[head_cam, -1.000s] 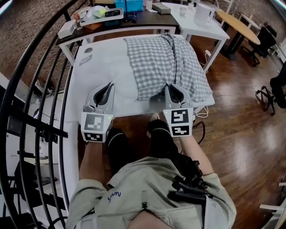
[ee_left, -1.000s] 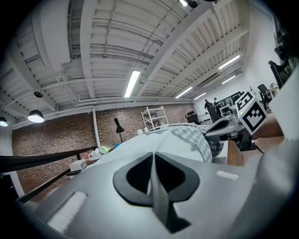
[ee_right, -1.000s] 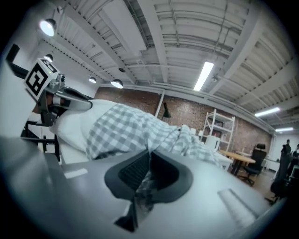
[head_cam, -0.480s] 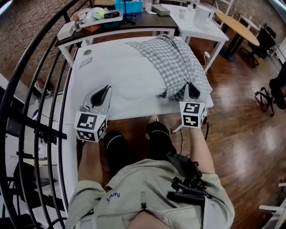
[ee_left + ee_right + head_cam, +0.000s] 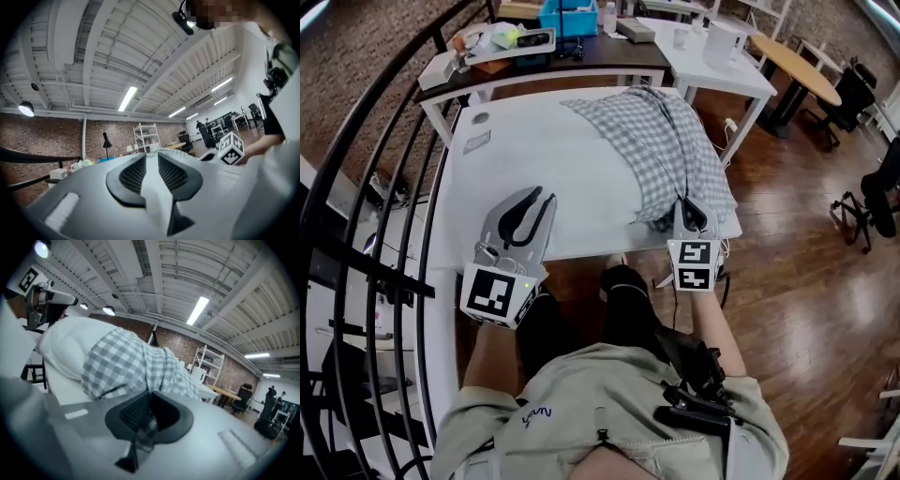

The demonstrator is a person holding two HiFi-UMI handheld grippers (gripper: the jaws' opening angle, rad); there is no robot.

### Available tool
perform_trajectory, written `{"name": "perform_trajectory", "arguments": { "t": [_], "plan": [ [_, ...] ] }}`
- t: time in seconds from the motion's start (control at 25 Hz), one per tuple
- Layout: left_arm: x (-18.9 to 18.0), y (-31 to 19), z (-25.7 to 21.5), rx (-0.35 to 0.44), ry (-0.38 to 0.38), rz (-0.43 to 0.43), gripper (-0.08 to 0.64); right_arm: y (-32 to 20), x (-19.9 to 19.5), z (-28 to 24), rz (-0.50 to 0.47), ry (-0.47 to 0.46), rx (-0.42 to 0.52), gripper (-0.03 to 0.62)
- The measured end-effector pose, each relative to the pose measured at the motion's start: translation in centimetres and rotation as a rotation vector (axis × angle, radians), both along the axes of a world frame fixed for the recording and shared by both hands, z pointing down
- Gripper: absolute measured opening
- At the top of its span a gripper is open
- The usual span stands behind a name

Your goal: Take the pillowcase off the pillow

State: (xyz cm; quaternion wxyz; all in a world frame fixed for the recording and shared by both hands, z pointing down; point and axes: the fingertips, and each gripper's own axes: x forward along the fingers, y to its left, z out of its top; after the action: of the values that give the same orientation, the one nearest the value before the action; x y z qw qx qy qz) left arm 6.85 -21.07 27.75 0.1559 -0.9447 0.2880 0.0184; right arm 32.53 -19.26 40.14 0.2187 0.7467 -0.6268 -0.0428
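While the left gripper hovers over the near part of the white table, its jaws have just been opening and stand a little apart. Only white shows in the gap, and I cannot tell whether it is pillow or table. At the table's near right edge, the right gripper is clenched on the hem of the checked pillowcase, cloth pinched between its pads. The pillowcase lies bunched along the table's right side, with the bare white pillow emerging at its left. Beyond stands a dark cluttered desk.
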Motion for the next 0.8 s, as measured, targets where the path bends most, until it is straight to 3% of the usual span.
{"name": "perform_trajectory", "arguments": {
  "t": [0.08,0.16,0.32,0.44,0.56,0.68,0.8],
  "plan": [
    [1.4,-0.6,-2.0,0.034,0.048,0.012,0.115,0.1,-0.4,0.0,-0.013,-0.012,0.006,0.021],
    [2.8,-3.1,-2.6,0.004,0.063,-0.008,0.196,0.3,-0.8,0.2,-0.027,-0.015,0.009,0.021],
    [5.0,-8.9,-2.7,-0.058,0.074,-0.113,0.209,0.7,-1.3,0.1,-0.059,-0.017,0.013,0.021],
    [6.3,-12.7,-0.5,-0.134,-0.011,-0.199,0.201,1.0,-1.7,-0.2,-0.082,-0.016,0.024,0.021],
    [7.8,-14.3,3.9,-0.266,-0.117,-0.171,0.130,1.4,-2.2,-0.5,-0.096,-0.019,0.036,0.021],
    [8.0,-14.0,6.5,-0.403,-0.117,-0.112,0.068,1.9,-2.5,-1.9,-0.108,-0.031,0.069,0.021],
    [7.6,-12.5,6.6,-0.401,-0.127,-0.084,0.024,3.0,-3.4,-4.7,-0.134,-0.042,0.152,0.038]
  ]
}}
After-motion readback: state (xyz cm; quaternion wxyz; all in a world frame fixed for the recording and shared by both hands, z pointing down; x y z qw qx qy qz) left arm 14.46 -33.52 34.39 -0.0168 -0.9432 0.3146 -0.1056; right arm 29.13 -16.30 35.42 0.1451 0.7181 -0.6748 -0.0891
